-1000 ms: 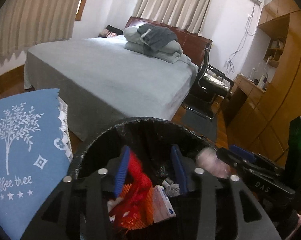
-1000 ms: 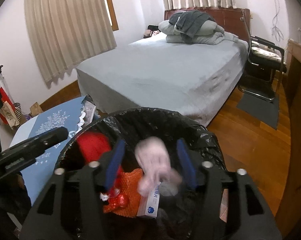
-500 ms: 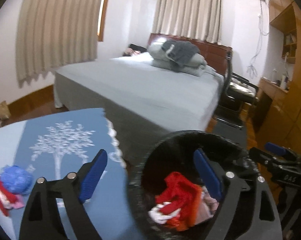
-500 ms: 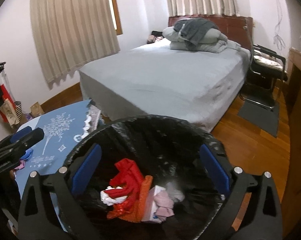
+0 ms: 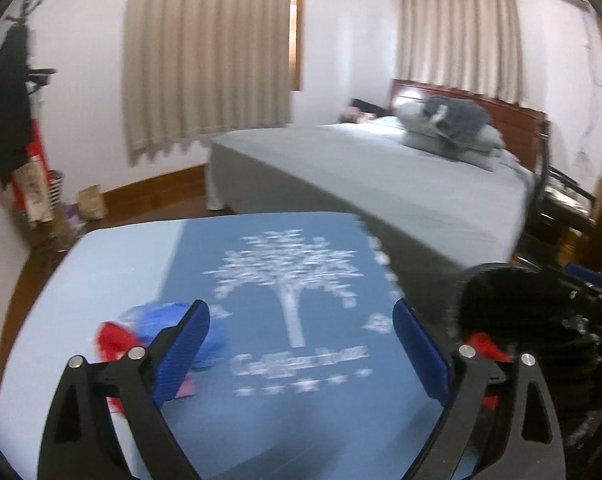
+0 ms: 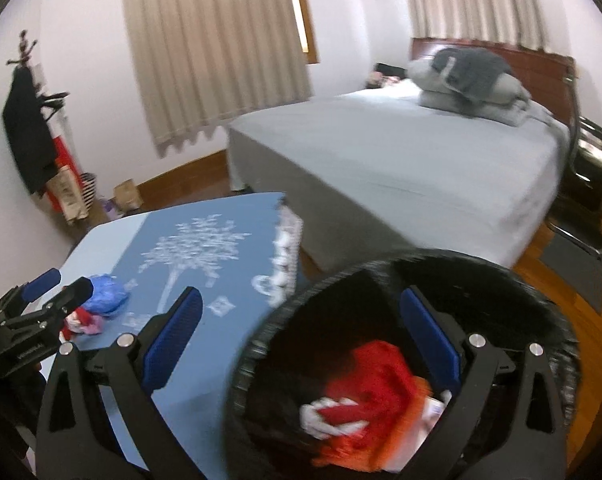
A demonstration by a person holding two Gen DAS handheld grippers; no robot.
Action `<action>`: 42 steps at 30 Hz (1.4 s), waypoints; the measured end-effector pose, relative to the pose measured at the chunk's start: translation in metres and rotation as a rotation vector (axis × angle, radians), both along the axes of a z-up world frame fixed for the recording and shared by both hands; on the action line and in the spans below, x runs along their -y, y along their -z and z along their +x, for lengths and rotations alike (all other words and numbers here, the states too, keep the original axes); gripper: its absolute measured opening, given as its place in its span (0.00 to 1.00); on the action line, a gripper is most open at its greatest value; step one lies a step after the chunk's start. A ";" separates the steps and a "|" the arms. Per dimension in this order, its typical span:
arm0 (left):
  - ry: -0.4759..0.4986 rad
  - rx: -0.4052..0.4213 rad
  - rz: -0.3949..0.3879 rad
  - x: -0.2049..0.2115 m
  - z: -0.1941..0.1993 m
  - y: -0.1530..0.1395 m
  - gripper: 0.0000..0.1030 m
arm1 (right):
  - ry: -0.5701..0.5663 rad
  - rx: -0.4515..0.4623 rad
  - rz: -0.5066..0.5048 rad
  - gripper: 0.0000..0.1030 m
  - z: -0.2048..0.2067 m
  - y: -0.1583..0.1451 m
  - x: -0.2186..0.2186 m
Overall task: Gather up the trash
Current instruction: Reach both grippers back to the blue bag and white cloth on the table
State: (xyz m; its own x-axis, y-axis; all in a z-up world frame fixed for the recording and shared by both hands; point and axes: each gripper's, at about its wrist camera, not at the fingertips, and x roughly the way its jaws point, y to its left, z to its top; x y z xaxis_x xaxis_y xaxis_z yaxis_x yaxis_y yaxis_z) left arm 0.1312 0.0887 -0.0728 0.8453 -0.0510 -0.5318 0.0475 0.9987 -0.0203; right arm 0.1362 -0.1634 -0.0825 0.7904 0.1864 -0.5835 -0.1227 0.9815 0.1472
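Over blue tablecloth (image 5: 285, 412), your left gripper (image 5: 301, 344) spread wide, empty, lined up toward remaining trash (image 5: 141, 328): blue and red crumpled pieces near its left finger. Right gripper (image 6: 301, 336) also spread, empty, above bin (image 6: 541, 312) holding red scraps; likely free after drop.

I'm looking past a blue cloth (image 5: 301, 280) printed with a white tree, which is covering a pale blue table (image 5: 113, 264). Beyond it a bed (image 5: 381, 172) with a grey sheet is standing against a dark wooden headboard (image 5: 513, 112), with folded grey bedding (image 5: 449, 128) piled near its head. Beige curtains (image 5: 209, 52) are hanging on the wall behind. A black chair (image 5: 557, 196) is sitting beside the bed, and dark clothes (image 6: 29, 136) are hanging at the far left.
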 end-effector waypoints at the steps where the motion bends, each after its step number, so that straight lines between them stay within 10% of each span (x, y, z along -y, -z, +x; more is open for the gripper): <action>1: -0.016 0.001 0.005 -0.008 -0.001 0.002 0.88 | -0.015 0.000 0.002 0.94 0.003 0.000 -0.009; 22: -0.320 -0.061 0.009 -0.165 -0.008 0.048 0.75 | -0.307 -0.031 -0.018 0.94 0.056 0.031 -0.178; 42: -0.369 -0.093 -0.017 -0.205 -0.010 0.063 0.75 | -0.469 -0.147 -0.044 0.94 0.082 0.074 -0.278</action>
State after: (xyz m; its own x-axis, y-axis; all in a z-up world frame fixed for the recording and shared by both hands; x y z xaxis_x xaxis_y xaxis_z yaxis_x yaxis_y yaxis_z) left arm 0.1212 0.2941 -0.1362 0.7570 0.2381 -0.6085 -0.3178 0.9478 -0.0245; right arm 0.2186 0.1144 -0.1567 0.5357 0.4754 -0.6979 -0.5342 0.8309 0.1559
